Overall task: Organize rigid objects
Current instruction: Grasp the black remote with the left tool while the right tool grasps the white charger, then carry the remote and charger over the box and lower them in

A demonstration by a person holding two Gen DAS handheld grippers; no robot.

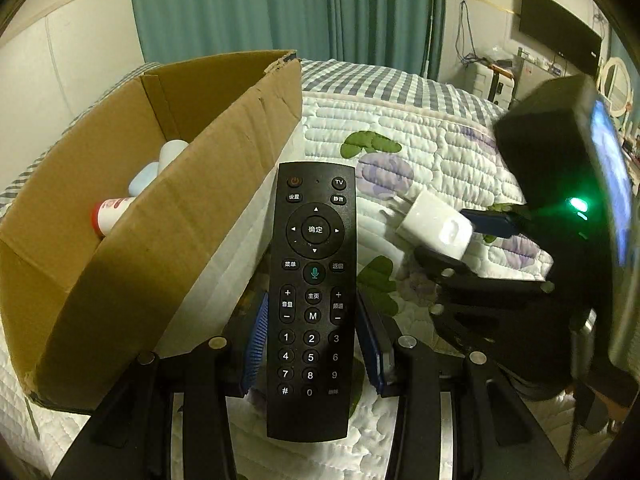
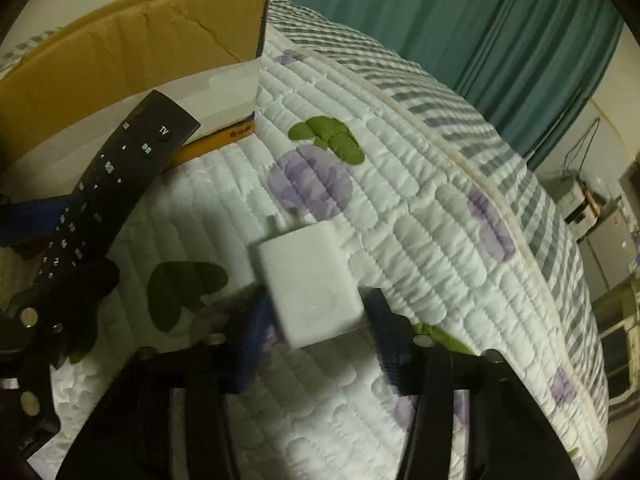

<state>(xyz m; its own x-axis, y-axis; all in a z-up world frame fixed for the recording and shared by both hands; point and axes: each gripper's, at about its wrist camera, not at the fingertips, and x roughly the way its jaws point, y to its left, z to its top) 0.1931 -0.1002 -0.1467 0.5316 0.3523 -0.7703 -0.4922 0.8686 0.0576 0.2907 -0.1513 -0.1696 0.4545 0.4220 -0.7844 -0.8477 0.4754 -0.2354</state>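
My left gripper (image 1: pixel 312 308) is shut on a black TV remote (image 1: pixel 312 280), pads pressing its lower sides, buttons facing the camera, held above the quilt beside the cardboard box (image 1: pixel 200 208). The right wrist view shows the same remote (image 2: pixel 120 168) at the left, in front of the box (image 2: pixel 120 52). A white charger cube (image 2: pixel 308 276) with its prongs pointing away sits between the blue pads of my right gripper (image 2: pixel 316 308), which touch both its sides just above the quilt. From the left wrist view, the right gripper (image 1: pixel 452 236) holds the charger (image 1: pixel 432 220) at the right.
The open box holds a red-capped white tube (image 1: pixel 108 212) and pale blue and white objects (image 1: pixel 160 160). A white quilt (image 2: pixel 420 200) with purple and green patches covers the bed. Teal curtains (image 1: pixel 280 8) hang behind; a wall TV (image 1: pixel 560 28) and shelves stand far right.
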